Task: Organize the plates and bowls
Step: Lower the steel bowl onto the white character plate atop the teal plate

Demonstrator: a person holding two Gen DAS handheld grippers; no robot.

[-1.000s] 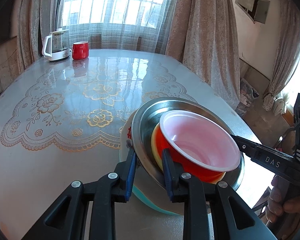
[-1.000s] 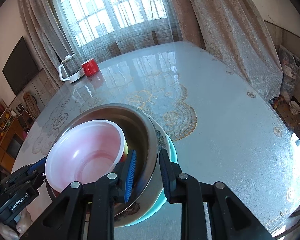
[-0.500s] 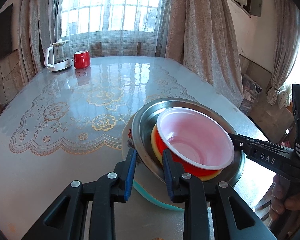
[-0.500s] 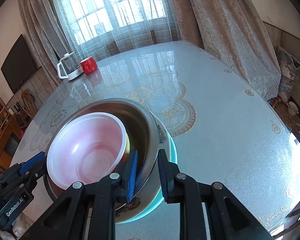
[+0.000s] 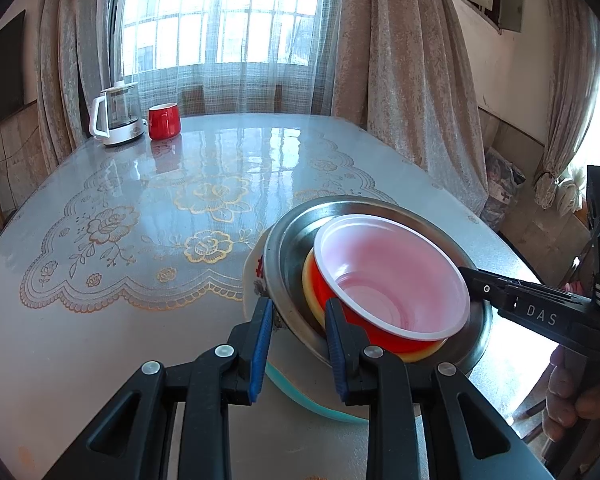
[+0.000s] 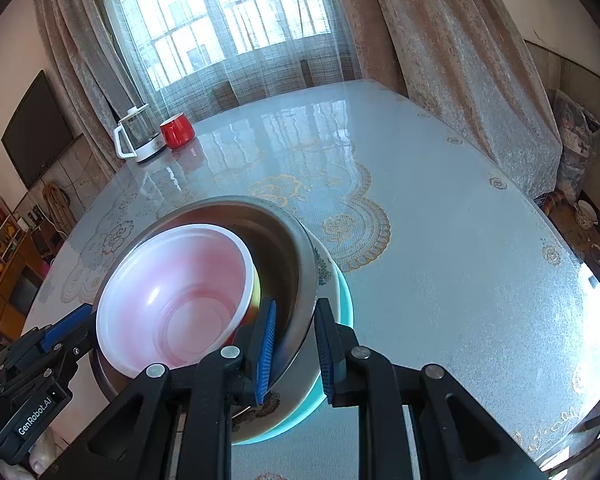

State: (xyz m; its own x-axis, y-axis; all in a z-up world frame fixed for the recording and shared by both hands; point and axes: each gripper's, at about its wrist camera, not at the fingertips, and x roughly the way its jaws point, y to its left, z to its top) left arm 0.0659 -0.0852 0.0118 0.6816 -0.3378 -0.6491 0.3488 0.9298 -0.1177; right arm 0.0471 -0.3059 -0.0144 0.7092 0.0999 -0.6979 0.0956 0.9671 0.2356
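Observation:
A stack stands near the table's front edge: a teal plate, a white patterned dish, a steel bowl, a yellow bowl and on top a red bowl with a white inside. My left gripper is shut on the steel bowl's near rim, one finger inside, one outside. From the opposite side my right gripper is shut on the same steel bowl at its rim, above the teal plate. Each gripper shows in the other's view, the right gripper at the far rim.
A glass kettle and a red mug stand at the far left of the glass-topped table. Curtains and a window lie behind. The table's edge runs close by on the right, where a hand holds the other gripper.
The right jaws have narrowed slightly onto the steel bowl's rim. The left wrist view has tipped up a little. The stack has kept its place.

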